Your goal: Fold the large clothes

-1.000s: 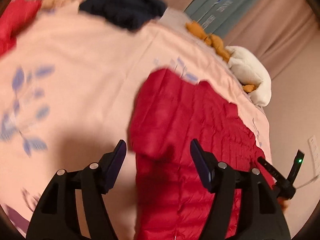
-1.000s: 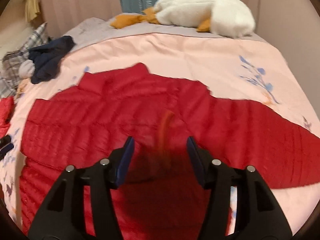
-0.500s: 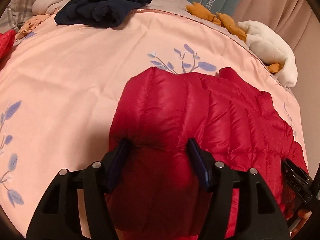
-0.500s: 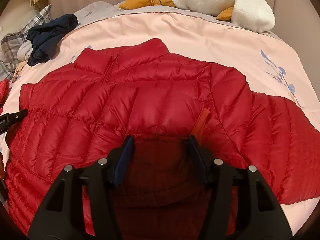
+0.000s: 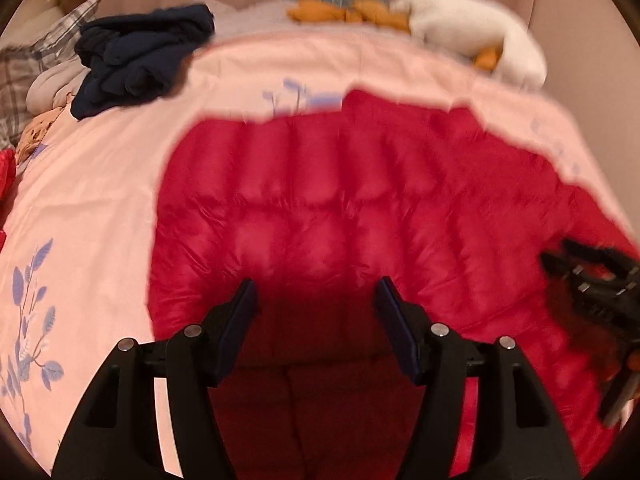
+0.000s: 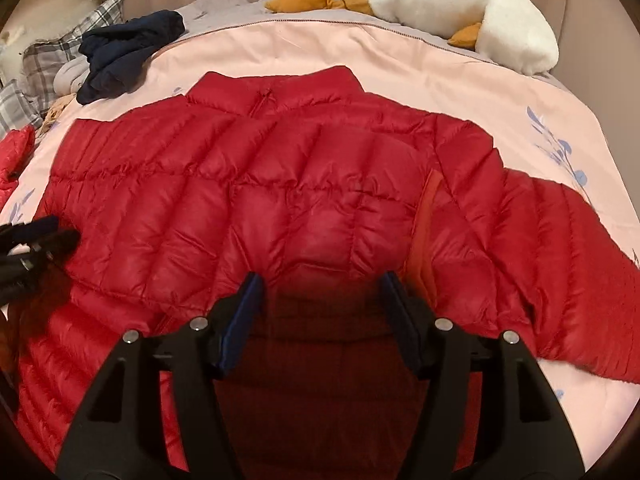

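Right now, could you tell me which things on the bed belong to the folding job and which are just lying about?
Part of the job:
- red puffer jacket, spread on the pink bedspread
- left tongs, open
- right tongs, open

Just lying about:
- navy garment
- white plush goose
- plaid pillow
- another red garment at the edge

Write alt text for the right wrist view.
A red puffer jacket lies spread on a pink bedspread, collar away from the camera, one sleeve stretched right. The right claw is open just above its middle. Behind are a dark navy garment and a white plush toy.
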A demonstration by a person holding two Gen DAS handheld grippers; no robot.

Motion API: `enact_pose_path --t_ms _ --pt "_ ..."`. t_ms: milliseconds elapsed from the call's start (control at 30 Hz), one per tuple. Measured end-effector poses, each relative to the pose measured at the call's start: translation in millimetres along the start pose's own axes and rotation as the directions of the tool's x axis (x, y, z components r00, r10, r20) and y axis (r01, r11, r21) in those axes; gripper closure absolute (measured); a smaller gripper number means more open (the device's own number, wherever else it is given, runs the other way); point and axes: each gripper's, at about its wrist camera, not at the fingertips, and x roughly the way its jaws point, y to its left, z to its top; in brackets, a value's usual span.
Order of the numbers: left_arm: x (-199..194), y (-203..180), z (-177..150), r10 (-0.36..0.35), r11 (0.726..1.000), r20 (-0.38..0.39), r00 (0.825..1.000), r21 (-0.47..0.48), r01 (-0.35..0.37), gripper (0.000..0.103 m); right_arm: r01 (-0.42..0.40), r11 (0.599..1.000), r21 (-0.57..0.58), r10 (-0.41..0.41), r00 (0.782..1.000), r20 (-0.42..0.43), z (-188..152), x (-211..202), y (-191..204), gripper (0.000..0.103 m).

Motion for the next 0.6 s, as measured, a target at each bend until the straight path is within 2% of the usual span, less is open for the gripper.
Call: enact_pose_path --t_ms 67,133,167,200,300,333,433,500,600 --pt "2.8 -5.1 -1.3 0.033 0.999 -0.003 0.999 0.017 -0.033 0.036 -0.027 0.999 0.033 0.027 1.0 0.002 0.0 -11.5 -5.8 0.038" --pt "-3.3 -5.4 1.4 0.035 0.999 -0.008 0.999 0.0 -0.035 0.036 -0.081 0.994 0.075 0.078 0.996 0.037 -3.5 -30.4 -15.9 0.027" --pt "-10.4 -4.7 1.8 0.018 1.0 -0.009 1.0 -0.02 -0.018 0.032 -0.109 0.988 0.11 0.101 0.992 0.078 -10.0 -48.0 -27.1 0.02" --pt "-18.4 -3.2 1.4 -0.002 0.999 -0.004 1.0 -0.037 0.002 0.024 -0.121 0.984 0.129 0.108 0.989 0.101 -15.0 -58.4 -34.0 0.015" --pt "-51.1 -0.3 -8.0 -0.043 0.996 0.048 0.998 -0.075 0.046 0.008 -0.159 0.955 0.249 0.124 0.981 0.151 -44.4 -93.6 -80.1 0.01" --pt "-63.4 1.3 -13.6 -0.068 0.994 0.068 0.995 -0.083 0.074 0.007 -0.166 0.942 0.293 0.125 0.98 0.153 -54.5 -100.5 -96.5 0.01" --pt "-87.1 3.8 -31.2 -0.121 0.986 0.086 0.989 -0.108 0.13 0.005 -0.173 0.865 0.47 0.11 0.981 0.159 -95.3 -121.1 -162.6 0.006" --pt "-102.8 8.5 -47.2 -0.158 0.974 0.098 0.983 -0.146 0.171 0.001 -0.168 0.793 0.586 0.081 0.982 0.172 -125.7 -134.2 -208.8 0.005" --pt "-115.5 17.5 -70.9 -0.211 0.947 0.102 0.972 -0.225 0.229 0.001 -0.168 0.635 0.754 0.026 0.98 0.196 -171.3 -150.2 -278.1 0.005"
